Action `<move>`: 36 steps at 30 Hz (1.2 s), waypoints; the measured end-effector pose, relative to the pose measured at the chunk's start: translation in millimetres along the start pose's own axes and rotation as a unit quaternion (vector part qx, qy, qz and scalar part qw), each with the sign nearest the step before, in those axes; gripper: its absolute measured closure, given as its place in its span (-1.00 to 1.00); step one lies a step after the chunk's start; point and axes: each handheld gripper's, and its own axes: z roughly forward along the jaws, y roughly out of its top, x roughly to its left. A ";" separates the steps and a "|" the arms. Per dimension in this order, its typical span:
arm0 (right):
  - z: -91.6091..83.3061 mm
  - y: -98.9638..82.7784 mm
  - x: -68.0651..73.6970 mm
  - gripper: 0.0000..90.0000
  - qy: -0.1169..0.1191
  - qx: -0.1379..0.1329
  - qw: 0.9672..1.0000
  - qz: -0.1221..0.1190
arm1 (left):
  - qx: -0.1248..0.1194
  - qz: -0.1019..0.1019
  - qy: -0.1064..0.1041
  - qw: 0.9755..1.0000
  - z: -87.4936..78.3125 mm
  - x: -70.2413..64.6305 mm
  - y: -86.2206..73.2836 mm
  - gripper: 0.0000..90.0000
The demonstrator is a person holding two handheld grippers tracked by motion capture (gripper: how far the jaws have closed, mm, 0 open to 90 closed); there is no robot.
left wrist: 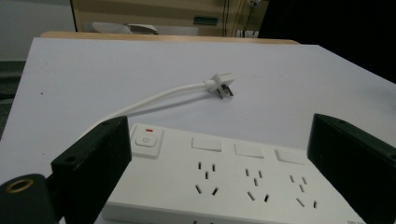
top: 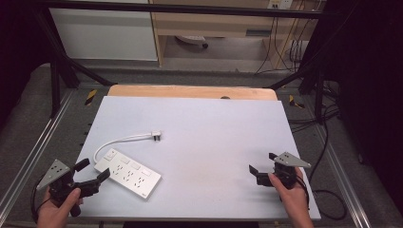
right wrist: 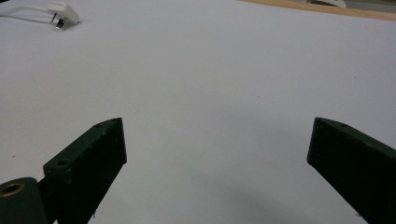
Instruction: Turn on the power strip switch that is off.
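Left gripper wide, just short of power strip — nothing held | right gripper wide, idle | plug untouched — all ahead

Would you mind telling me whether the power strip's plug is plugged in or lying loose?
Loose. The plug lies on the table at the end of its cord, prongs bare, apart from the power strip.

The power strip looks like smooth white plastic with a soft shine. Its cord is smooth and white, and the plug has shiny metal pins. The table top is flat, pale and matt, with a wooden edge at the back. The gripper jaws look like matt black plastic.
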 end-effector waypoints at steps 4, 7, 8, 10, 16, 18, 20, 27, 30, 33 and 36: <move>0.6 -0.4 0.0 -0.91 -0.001 -0.001 1.000 0.002 | -0.005 -0.005 0.003 1.000 -2.2 1.5 0.7 -0.86; 0.5 0.1 1.0 -0.91 0.001 -0.003 1.000 -0.001 | -0.007 -0.006 0.002 1.000 -2.9 1.1 1.5 -0.86; 0.5 0.2 1.5 -0.91 0.001 -0.003 1.000 -0.003 | -0.007 -0.006 0.002 1.000 -2.9 1.1 1.5 -0.86; 1.0 0.3 2.0 -0.92 0.001 -0.002 1.000 -0.006 | -0.006 -0.007 0.000 1.000 -3.3 0.6 2.3 -0.87; 2.4 0.6 3.5 -0.92 0.001 0.002 1.000 -0.010 | -0.009 -0.006 -0.004 1.000 -5.0 -1.8 5.0 -0.87; 2.3 0.7 4.0 -0.93 0.001 0.002 1.000 -0.012 | -0.010 -0.006 -0.006 1.000 -5.5 -2.5 5.4 -0.87; 1.9 1.0 4.7 -0.92 0.001 -0.001 1.000 -0.012 | -0.012 -0.007 -0.008 1.000 -5.8 -3.2 5.9 -0.87; 2.0 1.3 5.5 -0.93 0.001 0.000 1.000 -0.014 | -0.019 -0.010 -0.012 1.000 -5.3 -8.2 8.0 -0.87; 1.2 1.4 4.8 -0.93 0.000 -0.002 1.000 -0.013 | -0.017 -0.007 -0.015 1.000 -4.2 -11.1 8.2 -0.87; 1.0 1.4 5.1 -0.93 0.000 -0.001 1.000 -0.014 | -0.017 -0.006 -0.017 1.000 -4.1 -12.5 8.2 -0.86; 1.9 1.5 5.9 -0.93 0.000 0.001 1.000 -0.011 | -0.020 -0.010 -0.018 1.000 -4.7 -12.4 8.5 -0.86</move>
